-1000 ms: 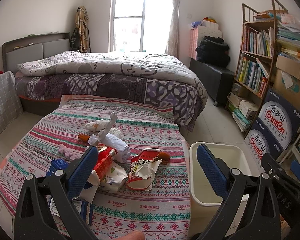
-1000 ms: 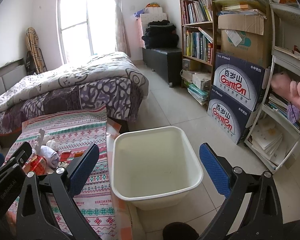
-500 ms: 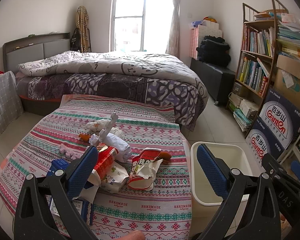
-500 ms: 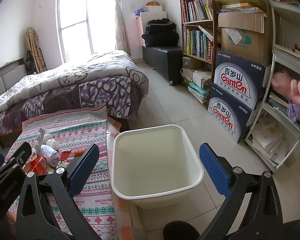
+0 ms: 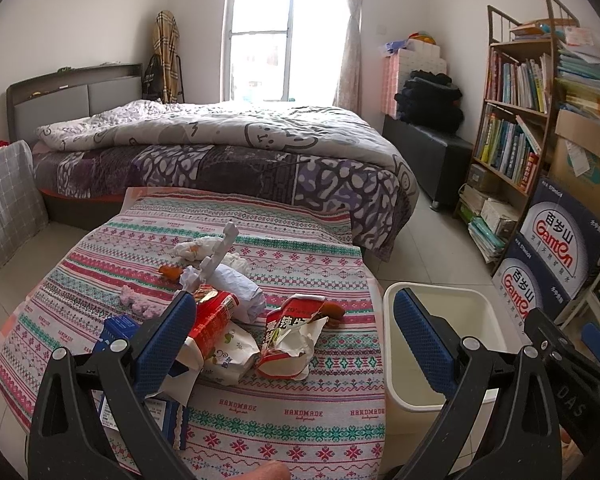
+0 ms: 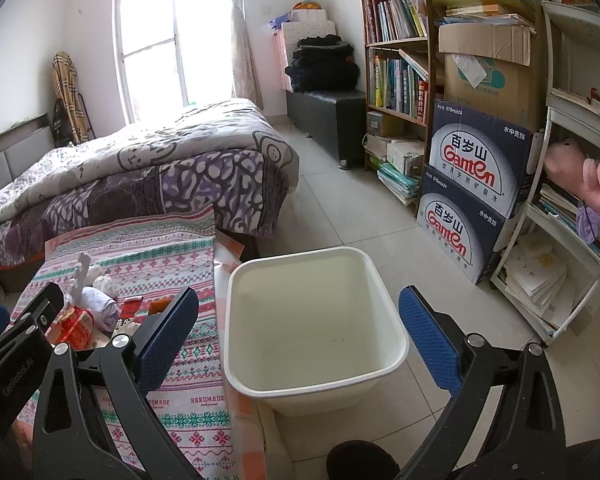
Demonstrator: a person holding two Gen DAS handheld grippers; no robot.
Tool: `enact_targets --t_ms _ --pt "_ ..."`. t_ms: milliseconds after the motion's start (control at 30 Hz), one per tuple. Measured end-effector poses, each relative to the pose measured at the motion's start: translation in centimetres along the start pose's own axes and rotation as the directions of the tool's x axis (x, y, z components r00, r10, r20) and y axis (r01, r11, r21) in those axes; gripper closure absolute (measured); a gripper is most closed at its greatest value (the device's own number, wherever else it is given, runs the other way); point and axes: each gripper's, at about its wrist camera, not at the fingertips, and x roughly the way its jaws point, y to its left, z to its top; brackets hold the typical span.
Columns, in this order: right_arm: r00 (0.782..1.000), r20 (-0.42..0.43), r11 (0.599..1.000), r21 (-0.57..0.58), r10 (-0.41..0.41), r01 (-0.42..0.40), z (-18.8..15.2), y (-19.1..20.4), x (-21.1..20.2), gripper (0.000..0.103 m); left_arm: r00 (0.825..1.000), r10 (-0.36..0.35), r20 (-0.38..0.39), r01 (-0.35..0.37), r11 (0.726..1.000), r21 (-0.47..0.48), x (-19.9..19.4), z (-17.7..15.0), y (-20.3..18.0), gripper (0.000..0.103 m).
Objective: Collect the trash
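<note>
Both tongs are spread wide, blue pads far apart, holding nothing. The landmark is the bin (image 6: 316, 332), a white tub standing on the tiled floor and touching the right edge of the patterned cloth (image 5: 260, 412).

Left gripper (image 5: 292, 344): it hovers above the near part of the cloth, left of the bin. The trash lies in a loose heap left of the bin, mostly between and just beyond the 2 pads. A torn red-and-white wrapper (image 5: 290, 340) sits in the gap, the piece nearest the bin. Further left, a red packet (image 5: 214, 318) and a white bag (image 5: 230, 354) lie against the left pad. A white roll (image 5: 238, 292) lies behind them, with a white plastic strip (image 5: 218, 254) propped upright, crumpled tissue (image 5: 194, 250), an orange scrap (image 5: 170, 271) and a pink piece (image 5: 138, 300). A blue box (image 5: 116, 330) lies farthest left, partly hidden by the left finger.

Right gripper (image 6: 298, 336): it hangs over the bin, whose inside shows no contents. The left tool's body crosses the lower-left corner and hides part of the heap.

Beyond the bin stand a bed (image 5: 228, 148), 2 stacked water cartons (image 6: 472, 196) and a bookshelf (image 6: 396, 60). Nothing lies between the heap and the bin except the cloth's edge.
</note>
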Motion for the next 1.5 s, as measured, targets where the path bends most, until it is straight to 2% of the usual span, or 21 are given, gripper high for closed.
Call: enact_targets --t_ms 233,400,567,667,800,867,933,1033,1067,1100,1167,1200,1233,1333,1400,1500 --pt "1.0 -0.016 1.0 0.006 0.011 -0.011 -0.3 0.1 0.1 0.007 1.0 0.021 -0.015 -0.021 1.0 -0.018 0.2 0.0 0.5 0.007" --pt "0.993 -0.104 0.998 0.013 0.058 -0.056 -1.0 2.2 0.4 0.007 0.994 0.093 -0.053 -0.096 0.993 -0.061 0.8 0.1 2.2 0.007" --pt "0.972 -0.199 0.992 0.014 0.124 -0.123 -0.2 4.7 0.6 0.007 0.974 0.181 -0.135 -0.196 0.975 -0.106 2.1 -0.1 5.3 0.007" --pt "0.939 -0.297 0.983 -0.003 0.174 -0.183 1.0 6.5 1.7 0.007 0.951 0.236 -0.202 -0.265 0.956 -0.13 3.2 -0.1 7.7 0.007" --pt "0.863 -0.445 0.963 -0.007 0.24 -0.271 1.9 8.9 4.1 0.007 0.903 0.244 -0.355 -0.328 0.923 -0.2 5.4 -0.5 12.0 0.007" --pt "0.835 -0.487 0.957 0.006 0.255 -0.289 2.0 9.5 4.9 0.007 0.877 0.198 -0.437 -0.342 0.897 -0.28 6.5 -0.9 14.9 0.007" --pt "0.817 -0.515 0.955 0.011 0.259 -0.295 2.1 9.7 6.0 0.007 0.854 0.147 -0.5 -0.351 0.871 -0.343 7.4 -1.5 17.5 0.007" --pt "0.775 -0.561 0.946 0.051 0.291 -0.319 1.0 9.9 8.0 0.007 0.794 0.077 -0.603 -0.376 0.842 -0.387 9.0 -2.5 20.6 0.007" --pt "0.757 -0.582 0.945 0.066 0.298 -0.322 0.5 10.0 8.6 0.007 0.782 0.064 -0.62 -0.383 0.834 -0.397 9.4 -2.8 21.1 0.007" --pt "0.723 -0.618 0.942 0.097 0.309 -0.32 -0.1 10.2 9.2 0.007 0.774 0.046 -0.631 -0.391 0.819 -0.42 9.7 -3.2 21.9 0.007" --pt "0.677 -0.647 0.931 0.165 0.351 -0.324 -0.6 10.5 10.5 0.007 0.77 -0.016 -0.638 -0.408 0.756 -0.512 10.4 -4.3 23.6 0.007" --pt "0.665 -0.651 0.927 0.189 0.365 -0.324 -0.7 10.7 10.8 0.007 0.767 -0.038 -0.64 -0.416 0.731 -0.542 10.7 -4.7 24.0 0.007" --pt "0.657 -0.652 0.923 0.212 0.377 -0.32 -0.7 10.8 11.0 0.007 0.757 -0.068 -0.65 -0.431 0.695 -0.576 11.4 -5.4 24.5 0.007" --pt "0.667 -0.636 0.921 0.232 0.387 -0.313 -0.7 11.4 11.2 0.007 0.743 -0.109 -0.66 -0.449 0.649 -0.614 13.0 -6.3 24.5 0.007" --pt "0.668 -0.633 0.919 0.237 0.391 -0.314 -0.9 11.9 11.5 0.007 0.742 -0.112 -0.662 -0.456 0.638 -0.62 13.9 -6.5 24.3 0.007" --pt "0.646 -0.639 0.909 0.283 0.417 -0.306 -1.6 13.1 12.3 0.007 0.73 -0.152 -0.666 -0.444 0.635 -0.632 14.8 -7.0 23.7 0.007"
